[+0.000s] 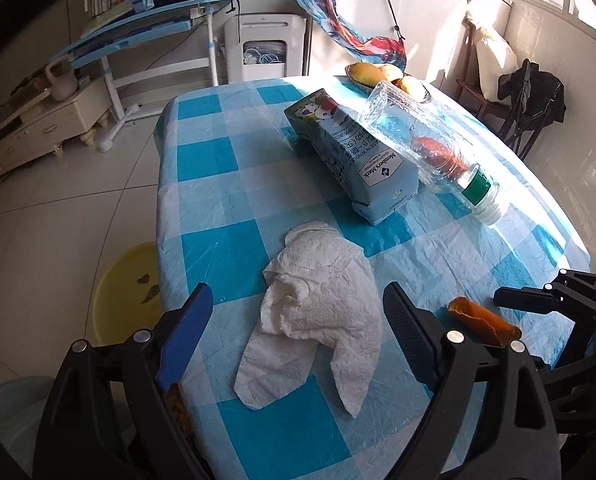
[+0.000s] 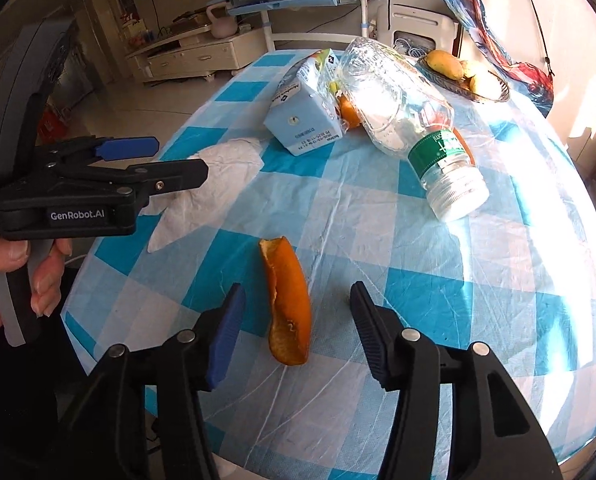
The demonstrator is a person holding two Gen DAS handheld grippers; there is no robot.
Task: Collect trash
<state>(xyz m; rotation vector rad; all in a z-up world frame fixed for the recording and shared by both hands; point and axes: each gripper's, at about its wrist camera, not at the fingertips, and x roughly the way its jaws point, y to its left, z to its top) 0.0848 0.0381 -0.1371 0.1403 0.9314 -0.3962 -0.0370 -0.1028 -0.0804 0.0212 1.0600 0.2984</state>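
Note:
A crumpled white paper towel (image 1: 318,312) lies on the blue-checked table; my left gripper (image 1: 298,300) is open with its jaws on either side of it. The towel also shows in the right wrist view (image 2: 214,176), with the left gripper (image 2: 178,160) above it. An orange peel (image 2: 288,304) lies between the jaws of my open right gripper (image 2: 298,296); the peel shows in the left wrist view (image 1: 482,320) too, beside the right gripper (image 1: 530,300). A blue milk carton (image 1: 354,156) and a clear plastic bottle (image 1: 430,140) lie further back.
A dish of yellow fruit (image 2: 462,74) stands at the table's far end. A yellow basin (image 1: 126,292) sits on the floor left of the table. A low cabinet (image 1: 38,128) and a blue desk (image 1: 138,36) stand beyond.

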